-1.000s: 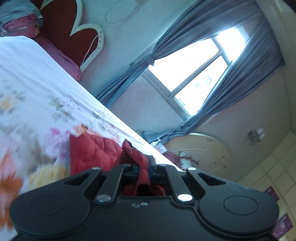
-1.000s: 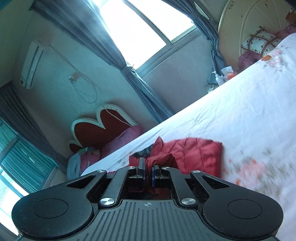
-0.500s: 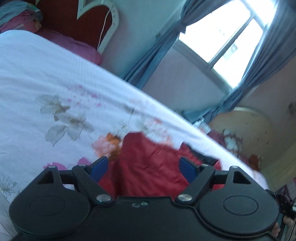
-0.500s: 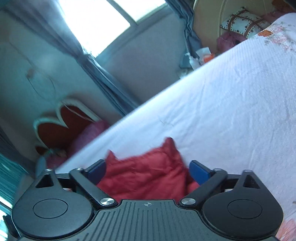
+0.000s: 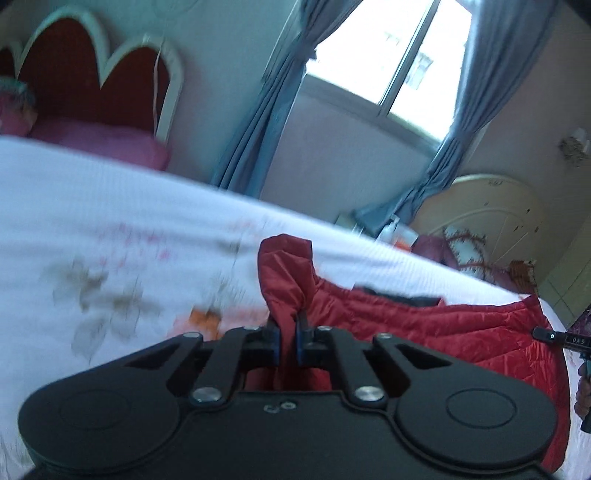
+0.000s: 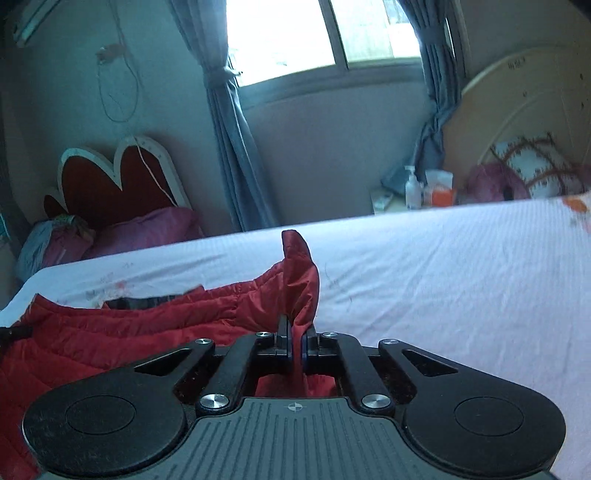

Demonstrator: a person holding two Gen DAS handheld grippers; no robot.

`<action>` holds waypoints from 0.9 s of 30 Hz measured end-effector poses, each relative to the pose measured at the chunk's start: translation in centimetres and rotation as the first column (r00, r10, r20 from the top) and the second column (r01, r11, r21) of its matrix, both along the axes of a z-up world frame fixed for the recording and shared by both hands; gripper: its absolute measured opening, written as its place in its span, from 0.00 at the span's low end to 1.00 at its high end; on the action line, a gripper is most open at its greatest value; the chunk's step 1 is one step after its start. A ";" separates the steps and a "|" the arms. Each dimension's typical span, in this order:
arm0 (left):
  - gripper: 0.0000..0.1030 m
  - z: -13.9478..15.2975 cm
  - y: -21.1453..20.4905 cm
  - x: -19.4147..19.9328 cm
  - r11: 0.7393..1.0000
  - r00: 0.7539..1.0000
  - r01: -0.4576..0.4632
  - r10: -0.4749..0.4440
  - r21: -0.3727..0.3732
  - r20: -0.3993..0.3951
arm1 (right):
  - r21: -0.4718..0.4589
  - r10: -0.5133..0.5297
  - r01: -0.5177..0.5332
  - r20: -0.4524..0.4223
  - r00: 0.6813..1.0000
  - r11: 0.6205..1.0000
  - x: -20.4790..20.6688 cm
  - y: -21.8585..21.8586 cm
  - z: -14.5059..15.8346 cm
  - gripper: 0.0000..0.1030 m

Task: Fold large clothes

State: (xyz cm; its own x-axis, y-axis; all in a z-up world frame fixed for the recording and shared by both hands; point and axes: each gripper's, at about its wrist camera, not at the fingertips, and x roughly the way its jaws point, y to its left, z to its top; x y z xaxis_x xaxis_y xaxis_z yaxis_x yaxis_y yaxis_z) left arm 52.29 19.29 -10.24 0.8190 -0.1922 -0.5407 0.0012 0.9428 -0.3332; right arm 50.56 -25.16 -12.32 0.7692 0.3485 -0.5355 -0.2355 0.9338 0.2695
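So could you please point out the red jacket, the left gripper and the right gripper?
red jacket [image 5: 443, 325]: left wrist view, quilted body.
left gripper [image 5: 287, 334]: left wrist view, between fingertips pinching fabric.
right gripper [image 6: 294, 341]: right wrist view, between fingertips pinching fabric.

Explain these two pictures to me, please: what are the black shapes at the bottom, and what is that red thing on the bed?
There is no robot here. A person holds a pair of two-fingered tongs in each hand, and a small wide-angle camera on each one looks forward along its fingers. The black shapes are the bodies of those tongs.

One picture comes from the left tongs, the other from the right tongs. Each pair is shut, pinching a fold of the red quilted jacket, which sticks up between the fingers. The rest of the jacket lies spread on the bed, which has a white sheet with a flower print.

Behind are pink pillows, a heart-shaped headboard and a curtained window.
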 end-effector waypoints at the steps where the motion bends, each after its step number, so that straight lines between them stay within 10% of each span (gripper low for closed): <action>1: 0.06 0.4 -0.3 0.3 1.000 1.000 -0.004 0.003 0.022 0.025 | -0.015 -0.002 0.002 0.028 1.000 1.000 0.3 0.5 0.4 0.03; 4: 0.06 -0.5 -1.6 2.5 0.993 1.000 -0.015 0.014 0.115 0.013 | -0.071 -0.038 0.040 0.032 0.999 0.997 1.8 1.4 -0.6 0.03; 8: 0.07 -7.0 -1.5 5.8 0.995 0.987 -0.013 0.029 0.100 -0.157 | -0.180 -0.090 0.049 -0.224 0.970 0.982 5.7 2.3 -7.5 0.04; 14: 0.19 -7.0 -0.8 5.6 0.998 0.989 -0.021 0.029 0.058 -0.143 | -0.178 -0.128 0.097 -0.177 0.976 0.979 4.9 2.0 -8.6 0.04; 15: 0.28 -6.6 -0.6 5.4 0.997 0.988 -0.033 0.042 0.066 -0.147 | -0.180 -0.148 0.117 -0.173 0.974 0.977 4.7 1.8 -8.2 0.24; 16: 0.55 -5.8 -0.6 4.9 0.995 0.988 -0.054 0.066 0.090 -0.139 | -0.202 -0.185 0.156 -0.137 0.973 0.967 4.0 1.6 -7.1 0.63; 17: 0.68 -4.9 -0.6 3.9 0.990 0.990 -0.078 0.091 0.120 -0.111 | -0.202 -0.200 0.183 -0.067 0.978 0.962 3.0 1.4 -5.6 0.73; 23: 0.65 0.6 -7.4 -2.2 0.991 0.999 0.054 -0.055 0.122 -0.001 | -0.148 0.049 -0.048 0.002 0.999 0.988 -3.3 6.2 -0.3 0.59; 27: 0.66 -1.0 -15.3 -2.2 0.963 0.983 0.186 -0.180 0.195 -0.049 | -0.190 0.233 -0.234 -0.026 0.972 0.954 -5.0 12.8 -1.8 0.59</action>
